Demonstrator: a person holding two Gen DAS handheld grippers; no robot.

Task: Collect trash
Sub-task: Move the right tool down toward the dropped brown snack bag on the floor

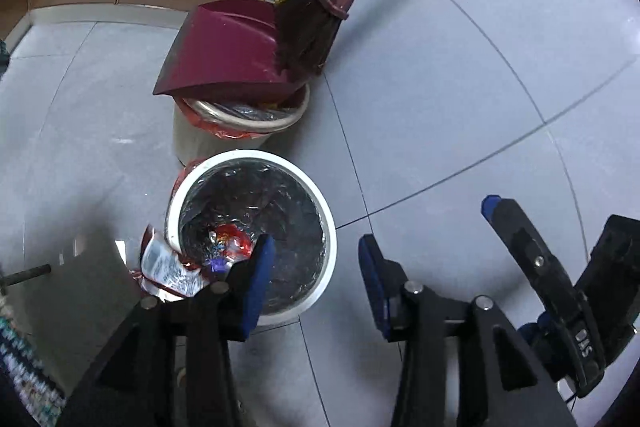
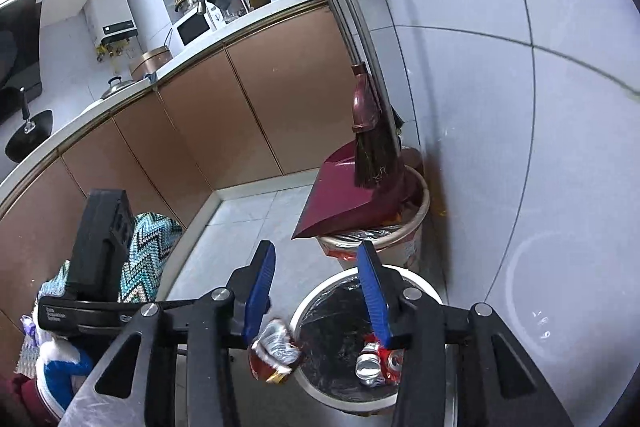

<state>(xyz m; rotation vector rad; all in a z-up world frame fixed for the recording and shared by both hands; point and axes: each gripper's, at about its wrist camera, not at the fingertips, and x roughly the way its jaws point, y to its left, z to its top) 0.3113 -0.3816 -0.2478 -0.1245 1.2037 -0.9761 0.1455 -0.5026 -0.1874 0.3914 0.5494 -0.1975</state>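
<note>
A white bin lined with a black bag stands on the floor; it also shows in the right wrist view. Crushed red cans lie at its bottom, also seen in the right wrist view. A crumpled red and silver wrapper lies outside against the bin's left rim; the right wrist view shows it too. My left gripper is open and empty above the bin's right edge. My right gripper is open and empty above the bin.
A second, beige bin stands behind, with a maroon dustpan and broom resting on it. Brown cabinets run along the left. White wall tiles rise on the right. A zigzag-patterned cloth is at the left.
</note>
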